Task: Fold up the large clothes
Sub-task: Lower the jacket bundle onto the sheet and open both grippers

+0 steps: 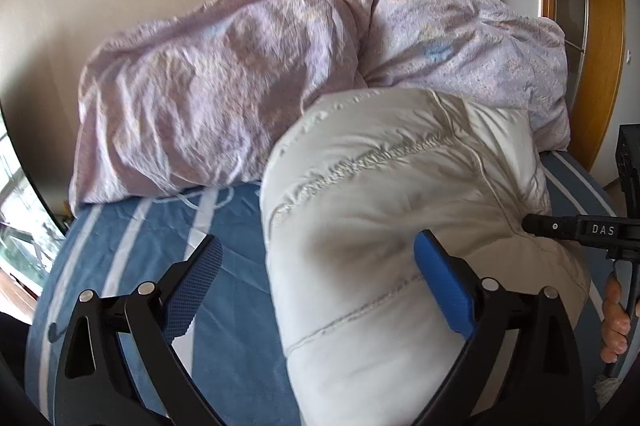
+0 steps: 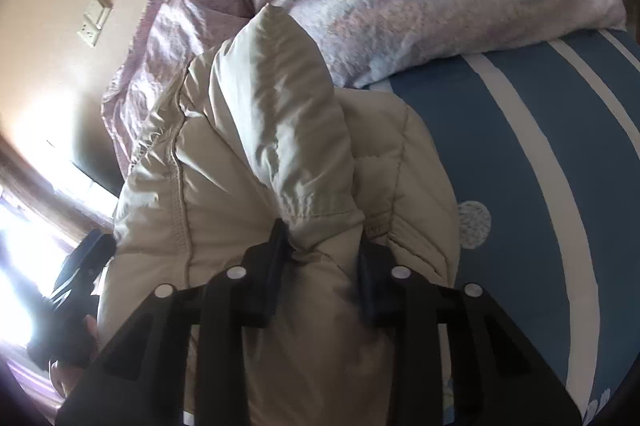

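A puffy, cream-white quilted jacket lies heaped on the bed's blue sheet with white stripes, its stitched seams puckered and its padding bulging. The left gripper stands with its blue-padded jaws spread wide; the jacket's bulk swells up between them, nearer the right-hand pad, with nothing pinched. The right gripper has its dark jaws drawn in on a fold of the jacket near a stitched hem, the cloth bunched between them and rising ahead in a soft peak. Beyond both lies a crumpled lilac floral duvet.
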Demonstrator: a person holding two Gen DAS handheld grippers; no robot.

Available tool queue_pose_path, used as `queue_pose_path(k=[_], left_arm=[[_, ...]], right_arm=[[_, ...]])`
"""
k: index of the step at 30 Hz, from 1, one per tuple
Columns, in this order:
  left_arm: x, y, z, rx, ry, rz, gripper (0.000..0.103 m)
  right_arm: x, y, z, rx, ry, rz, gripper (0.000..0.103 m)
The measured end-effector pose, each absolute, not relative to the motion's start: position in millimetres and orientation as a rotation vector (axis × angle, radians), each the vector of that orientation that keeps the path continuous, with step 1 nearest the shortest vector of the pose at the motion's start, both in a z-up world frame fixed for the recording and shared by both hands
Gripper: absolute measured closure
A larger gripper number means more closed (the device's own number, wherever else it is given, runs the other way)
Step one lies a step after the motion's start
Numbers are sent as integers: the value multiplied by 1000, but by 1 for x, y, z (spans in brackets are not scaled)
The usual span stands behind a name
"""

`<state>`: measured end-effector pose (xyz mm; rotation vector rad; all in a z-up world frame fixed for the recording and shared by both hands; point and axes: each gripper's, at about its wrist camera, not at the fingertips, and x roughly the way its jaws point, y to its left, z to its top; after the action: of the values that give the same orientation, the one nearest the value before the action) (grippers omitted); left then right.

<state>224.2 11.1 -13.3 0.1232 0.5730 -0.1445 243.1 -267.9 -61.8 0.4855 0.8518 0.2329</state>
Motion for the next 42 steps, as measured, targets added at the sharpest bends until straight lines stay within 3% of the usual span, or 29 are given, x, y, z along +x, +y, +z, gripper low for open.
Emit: queue_pose_path(k=[12, 14, 16, 19, 25, 30, 32, 38, 42], left_arm=[[206, 0, -2, 155, 534, -147, 3], [207, -1, -3, 171, 539, -138, 2], [207, -3, -7, 195, 547, -128, 2], [209, -6, -16, 227, 564, -119, 2], [206, -8, -20, 233, 563, -124, 2], [206, -21, -31, 269, 578, -139, 2], [203, -23, -31, 276, 570, -127, 2], [199, -21, -26, 279, 557, -109, 2], [196, -26, -26, 314, 536, -70, 1]], right_arm=[[244, -273, -97, 529, 872, 143, 72], [244, -275, -98, 540, 868, 152, 70], [239, -277, -93, 529, 854, 150, 60], [217, -274, -74, 495, 781, 122, 50], [154, -239, -36, 304, 557, 137, 50], [170, -213, -75, 176, 754, 139, 45], [174, -219, -76, 216, 786, 149, 46], [180, -244, -20, 392, 632, 223, 49], [217, -245, -4, 481, 621, 279, 41]])
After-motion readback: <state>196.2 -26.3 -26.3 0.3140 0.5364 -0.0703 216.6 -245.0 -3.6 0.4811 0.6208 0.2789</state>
